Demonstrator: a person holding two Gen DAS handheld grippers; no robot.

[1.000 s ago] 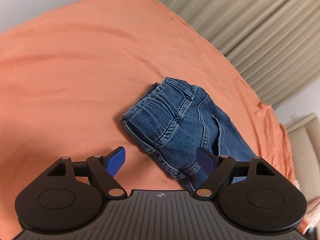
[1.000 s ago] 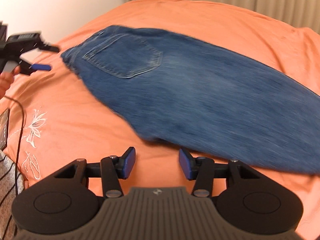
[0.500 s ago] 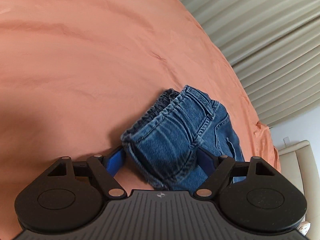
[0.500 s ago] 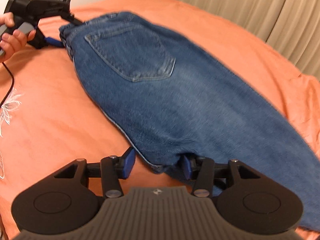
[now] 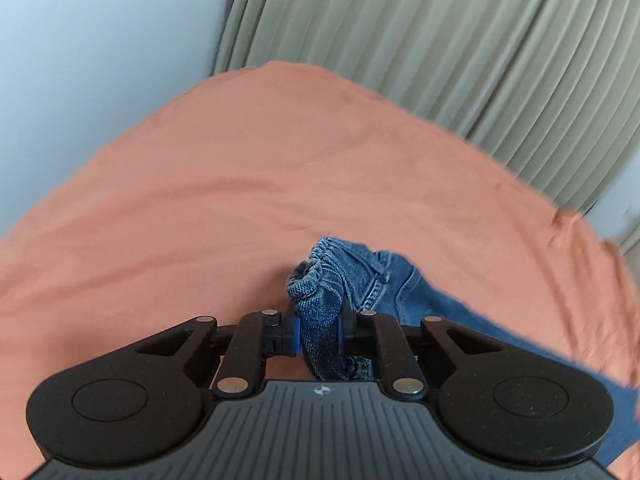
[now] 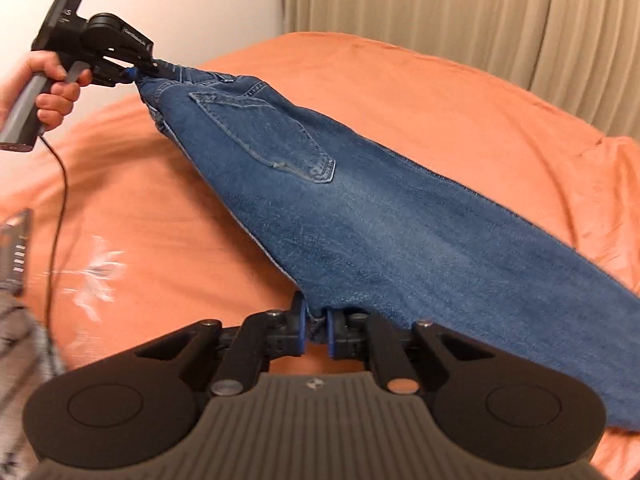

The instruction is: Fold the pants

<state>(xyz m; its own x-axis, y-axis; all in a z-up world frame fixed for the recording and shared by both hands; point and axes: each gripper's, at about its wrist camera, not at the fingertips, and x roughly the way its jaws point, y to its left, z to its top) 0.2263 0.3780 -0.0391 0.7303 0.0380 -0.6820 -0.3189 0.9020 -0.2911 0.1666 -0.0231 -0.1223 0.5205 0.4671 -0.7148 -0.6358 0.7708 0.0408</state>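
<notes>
Blue denim pants (image 6: pixel 360 208) are stretched above an orange bedsheet (image 6: pixel 440 92), back pocket facing up. My left gripper (image 5: pixel 319 330) is shut on the bunched waistband (image 5: pixel 320 304); it also shows in the right wrist view (image 6: pixel 134 74) at the upper left, held by a hand. My right gripper (image 6: pixel 316 330) is shut on the pants' lower edge near the crotch seam. The legs trail off to the right and their ends are out of view.
The orange sheet (image 5: pixel 240 168) covers the whole bed. Beige pleated curtains (image 5: pixel 440 40) hang behind it, next to a pale wall (image 5: pixel 100 40). A cable (image 6: pixel 56 216) and a dark device (image 6: pixel 16 252) lie at the bed's left edge over white embroidery (image 6: pixel 96 276).
Both grippers have closed on the pants, the left on the waistband and the right on the lower edge. The pants have been lifted off the sheet and pulled taut between them.
</notes>
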